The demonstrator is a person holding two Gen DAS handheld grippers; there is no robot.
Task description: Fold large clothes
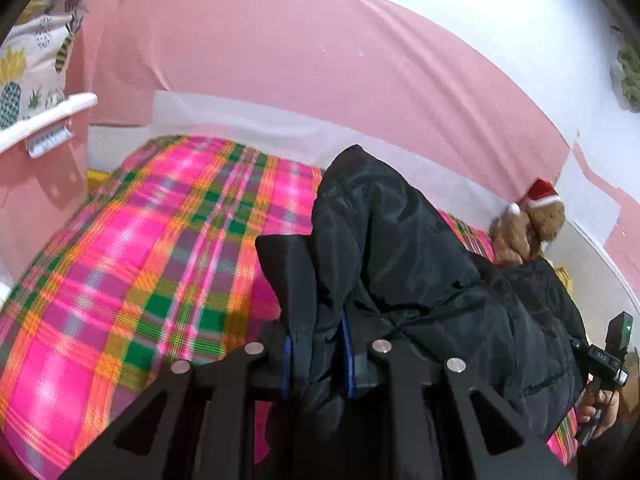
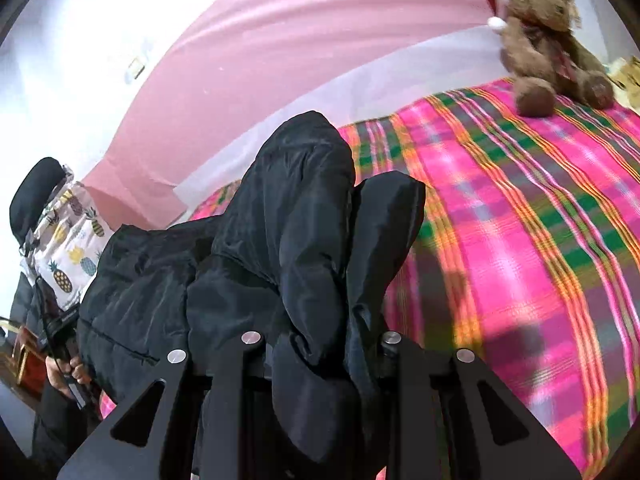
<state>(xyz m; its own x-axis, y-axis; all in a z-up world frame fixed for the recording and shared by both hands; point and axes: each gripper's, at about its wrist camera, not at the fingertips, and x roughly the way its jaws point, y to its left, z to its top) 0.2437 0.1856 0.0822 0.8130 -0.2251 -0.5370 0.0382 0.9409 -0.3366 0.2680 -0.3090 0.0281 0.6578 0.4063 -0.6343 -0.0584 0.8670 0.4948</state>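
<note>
Black padded jacket (image 1: pixel 420 280) is being held bunched above the plaid bedcover (image 1: pixel 140 260), clamped at both ends. Left hand-held gripper (image 1: pixel 316 360) is being kept closed on a fold of jacket fabric; right hand-held gripper (image 2: pixel 320 344) likewise closed on fabric. The jacket's long axis is being stretched side to side between the two grips, parallel to the pink wall (image 1: pixel 280 60). Teddy bear (image 2: pixel 552 36) is seated on the bed, beyond the right end.

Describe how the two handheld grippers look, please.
Both the left gripper and the right gripper are matte black, with angular arms bearing triangular cut-outs and round silver pins. The left one shows blue edging along its fingers. The other unit, seen from afar, has a small green light.
</note>
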